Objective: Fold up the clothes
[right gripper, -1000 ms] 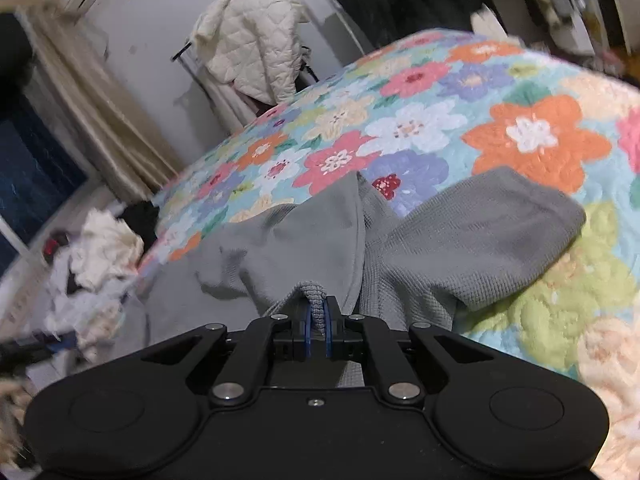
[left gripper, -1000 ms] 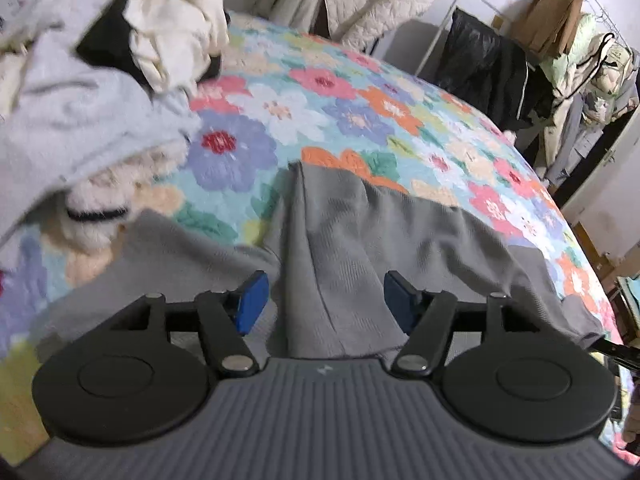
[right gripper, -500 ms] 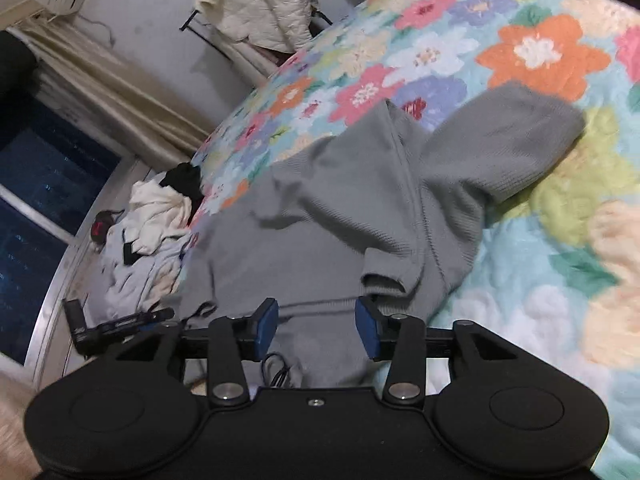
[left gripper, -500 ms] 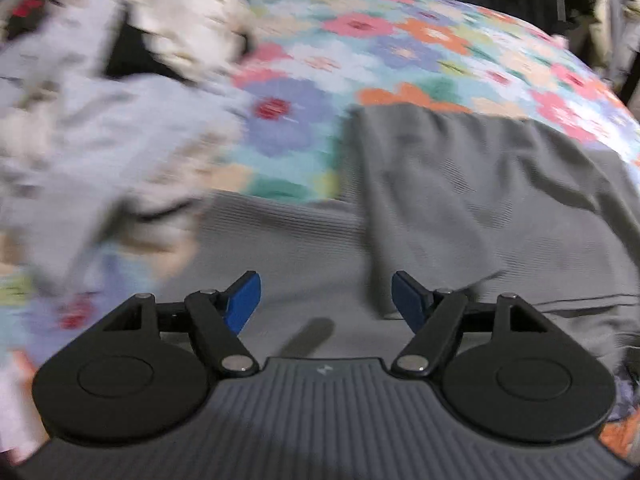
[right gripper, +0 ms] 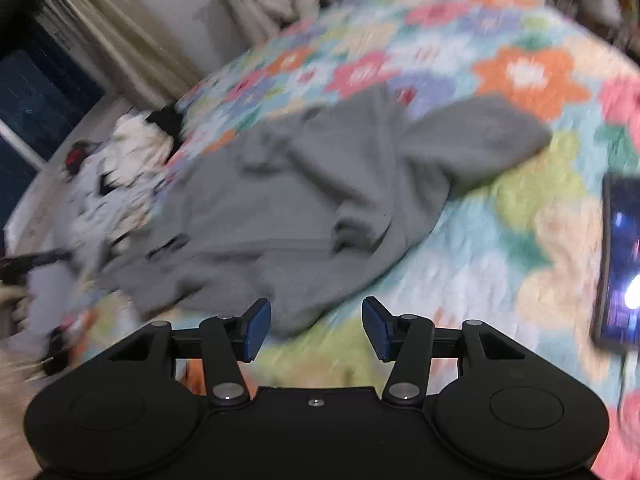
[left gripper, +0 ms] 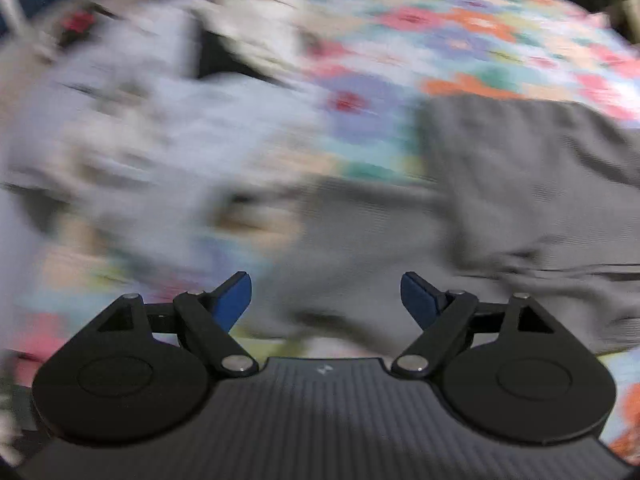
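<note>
Grey sweater (right gripper: 304, 208) lies spread on the floral quilt (right gripper: 500, 240), partly folded, with one sleeve reaching toward the right of the right wrist view and a rumpled edge nearest the right gripper (right gripper: 316, 330). That gripper's jaws are opening; its blue pads (right gripper: 256, 330) stand apart with nothing pinched between them, and the sweater's near edge lies just beyond the pads without touching them. In the left wrist view the left gripper (left gripper: 326, 300) points down over the same sweater (left gripper: 520, 192); its jaws are also opening, spread wide, and its blue pads (left gripper: 234, 298) grip no cloth, though grey fabric lies beneath the gap. This view is heavily blurred. Outward from the left gripper, a pile of pale clothes (left gripper: 132, 128) sits to the left of the sweater on the quilt (left gripper: 460, 40). In the right wrist view the same pile (right gripper: 120, 172) lies at the left, and a lit phone screen (right gripper: 620, 264) rests on the quilt at the right edge, well apart from the sweater.
</note>
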A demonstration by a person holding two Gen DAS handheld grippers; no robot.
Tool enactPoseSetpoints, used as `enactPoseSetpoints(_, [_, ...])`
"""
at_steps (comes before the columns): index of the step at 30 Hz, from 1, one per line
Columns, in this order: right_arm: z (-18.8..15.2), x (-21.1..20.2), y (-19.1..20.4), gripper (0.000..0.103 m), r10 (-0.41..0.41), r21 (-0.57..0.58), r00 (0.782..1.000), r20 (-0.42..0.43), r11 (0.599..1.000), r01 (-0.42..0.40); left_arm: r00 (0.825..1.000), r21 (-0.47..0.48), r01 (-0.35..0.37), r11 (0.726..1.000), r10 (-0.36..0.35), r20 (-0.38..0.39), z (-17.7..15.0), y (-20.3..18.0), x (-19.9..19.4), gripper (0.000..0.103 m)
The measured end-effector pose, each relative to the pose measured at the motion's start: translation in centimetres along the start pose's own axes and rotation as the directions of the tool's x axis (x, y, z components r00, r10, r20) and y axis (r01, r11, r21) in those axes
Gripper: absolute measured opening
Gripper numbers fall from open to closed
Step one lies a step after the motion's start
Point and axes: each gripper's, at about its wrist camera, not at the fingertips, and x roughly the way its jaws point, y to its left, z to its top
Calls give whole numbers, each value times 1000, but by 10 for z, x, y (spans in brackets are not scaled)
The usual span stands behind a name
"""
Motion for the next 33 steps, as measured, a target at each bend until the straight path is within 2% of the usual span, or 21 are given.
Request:
enactPoseSetpoints(1, [2, 13, -3, 56, -3, -1, 999, 39, 1000, 3, 999, -9, 48, 999, -48, 4, -2, -14, 12, 82])
enactPoseSetpoints(3, [4, 41, -4, 56, -14, 4, 998, 62, 1000, 14, 995, -5, 103, 995, -103, 16, 0, -40, 33, 82])
enactPoseSetpoints(6, [6, 77, 0, 56, -43, 3, 996, 76, 999, 43, 994, -8, 106, 994, -106, 28, 14, -66, 56, 82])
enactPoseSetpoints(9, [11, 94, 7, 56, -67, -13, 992, 107, 998, 69, 992, 22, 122, 992, -122, 23, 28, -82, 73, 82])
enactPoseSetpoints(11, [15, 100, 8, 56, -76, -11, 991, 112, 997, 77, 996, 75, 87, 993, -88, 11, 31, -91, 80, 82])
enactPoseSetpoints(14, [17, 101, 12, 56, -129, -61, 980, 154, 988, 140, 1000, 109, 25, 994, -23, -17, 28, -94, 87, 82])
enactPoseSetpoints(16, [15, 94, 17, 60, -139, -101, 969, 206, 982, 162, 999, 84, 18, 996, -16, -28, 26, -88, 87, 82])
enactPoseSetpoints(18, [14, 90, 18, 71, -138, -129, 964, 227, 977, 171, 999, 49, 12, 999, -10, -34, 24, -81, 85, 82])
enactPoseSetpoints(20, [13, 89, 16, 71, -150, -142, 962, 227, 972, 185, 999, 25, 10, 1000, -9, -33, 23, -77, 80, 82])
enactPoseSetpoints(28, [16, 83, -4, 71, -123, -31, 971, 204, 991, 133, 993, -33, 121, 992, -121, 11, 15, -71, 59, 84])
enactPoseSetpoints(31, [14, 86, -10, 71, -145, 22, 966, 214, 989, 144, 990, -58, 138, 989, -138, -1, 15, -67, 67, 85])
enactPoseSetpoints(33, [14, 90, -18, 71, -122, 78, 973, 198, 991, 108, 990, -79, 143, 987, -144, -8, 16, -65, 75, 85])
